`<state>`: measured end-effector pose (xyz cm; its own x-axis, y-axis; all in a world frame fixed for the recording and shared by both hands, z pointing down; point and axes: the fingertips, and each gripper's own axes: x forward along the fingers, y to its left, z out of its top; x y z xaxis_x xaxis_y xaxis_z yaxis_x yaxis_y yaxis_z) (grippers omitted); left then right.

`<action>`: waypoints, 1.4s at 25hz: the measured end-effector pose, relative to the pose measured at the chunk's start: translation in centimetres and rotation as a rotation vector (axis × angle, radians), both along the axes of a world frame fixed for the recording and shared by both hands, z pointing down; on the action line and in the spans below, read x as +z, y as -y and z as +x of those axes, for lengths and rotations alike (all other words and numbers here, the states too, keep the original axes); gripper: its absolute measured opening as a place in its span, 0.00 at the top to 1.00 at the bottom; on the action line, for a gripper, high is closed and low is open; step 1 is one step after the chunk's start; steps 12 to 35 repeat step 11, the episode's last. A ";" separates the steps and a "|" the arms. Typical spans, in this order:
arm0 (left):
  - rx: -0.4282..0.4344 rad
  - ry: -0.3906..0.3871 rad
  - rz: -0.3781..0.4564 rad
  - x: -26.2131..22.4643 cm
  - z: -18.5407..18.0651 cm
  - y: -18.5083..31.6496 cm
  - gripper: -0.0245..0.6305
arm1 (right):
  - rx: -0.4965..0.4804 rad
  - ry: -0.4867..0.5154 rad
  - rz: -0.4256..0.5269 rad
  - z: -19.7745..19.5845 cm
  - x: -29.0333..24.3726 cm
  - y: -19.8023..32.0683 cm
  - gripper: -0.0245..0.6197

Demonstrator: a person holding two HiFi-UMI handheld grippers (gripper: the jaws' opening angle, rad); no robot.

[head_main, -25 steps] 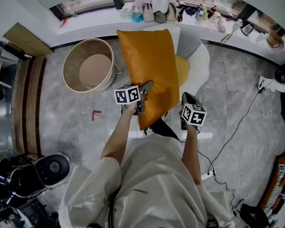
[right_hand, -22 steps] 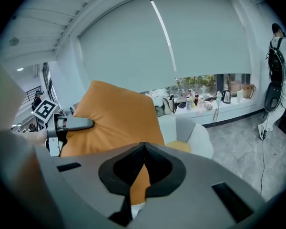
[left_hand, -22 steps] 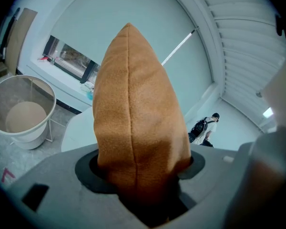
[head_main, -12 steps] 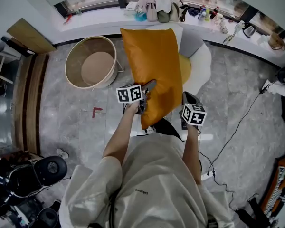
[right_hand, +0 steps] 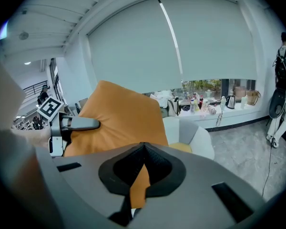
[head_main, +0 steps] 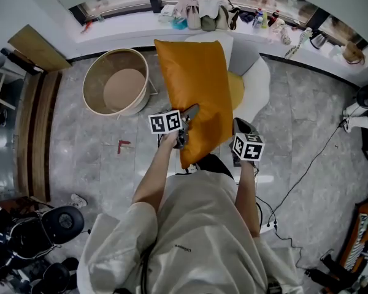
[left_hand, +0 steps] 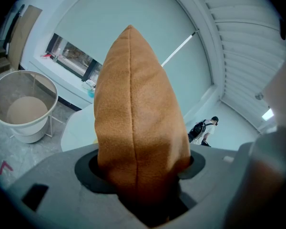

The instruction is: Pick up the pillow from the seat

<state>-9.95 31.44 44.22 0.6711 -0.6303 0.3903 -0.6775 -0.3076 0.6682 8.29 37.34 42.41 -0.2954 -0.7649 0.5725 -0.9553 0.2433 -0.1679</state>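
The orange pillow (head_main: 193, 94) hangs upright in the air in front of the white seat (head_main: 260, 81), held by both grippers. My left gripper (head_main: 185, 122) is shut on the pillow's left edge; in the left gripper view the pillow (left_hand: 138, 109) rises straight out of the jaws of the left gripper (left_hand: 142, 185). My right gripper (head_main: 235, 129) is at the pillow's lower right. In the right gripper view the right gripper (right_hand: 142, 151) is shut, with a strip of the pillow (right_hand: 119, 118) pinched between its pads. The left gripper (right_hand: 74, 124) shows there at the pillow's left.
A yellow cushion (head_main: 235, 89) lies on the white seat behind the pillow. A round wooden basket (head_main: 115, 83) stands on the floor to the left. The windowsill (head_main: 221, 14) at the back holds bags and bottles. A cable (head_main: 306, 164) runs over the floor at the right. A person (right_hand: 281, 94) stands far right.
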 end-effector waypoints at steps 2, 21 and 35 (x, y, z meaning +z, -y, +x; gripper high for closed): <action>-0.005 -0.001 0.002 0.1 -0.2 -0.2 0.50 | -0.004 0.000 0.002 0.0 0.0 -0.3 0.95; -0.029 -0.019 -0.013 -0.6 0.9 -1.7 0.50 | -0.013 -0.003 0.017 1.4 -1.3 -1.4 0.95; -0.029 -0.019 -0.013 -0.6 0.9 -1.7 0.50 | -0.013 -0.003 0.017 1.4 -1.3 -1.4 0.95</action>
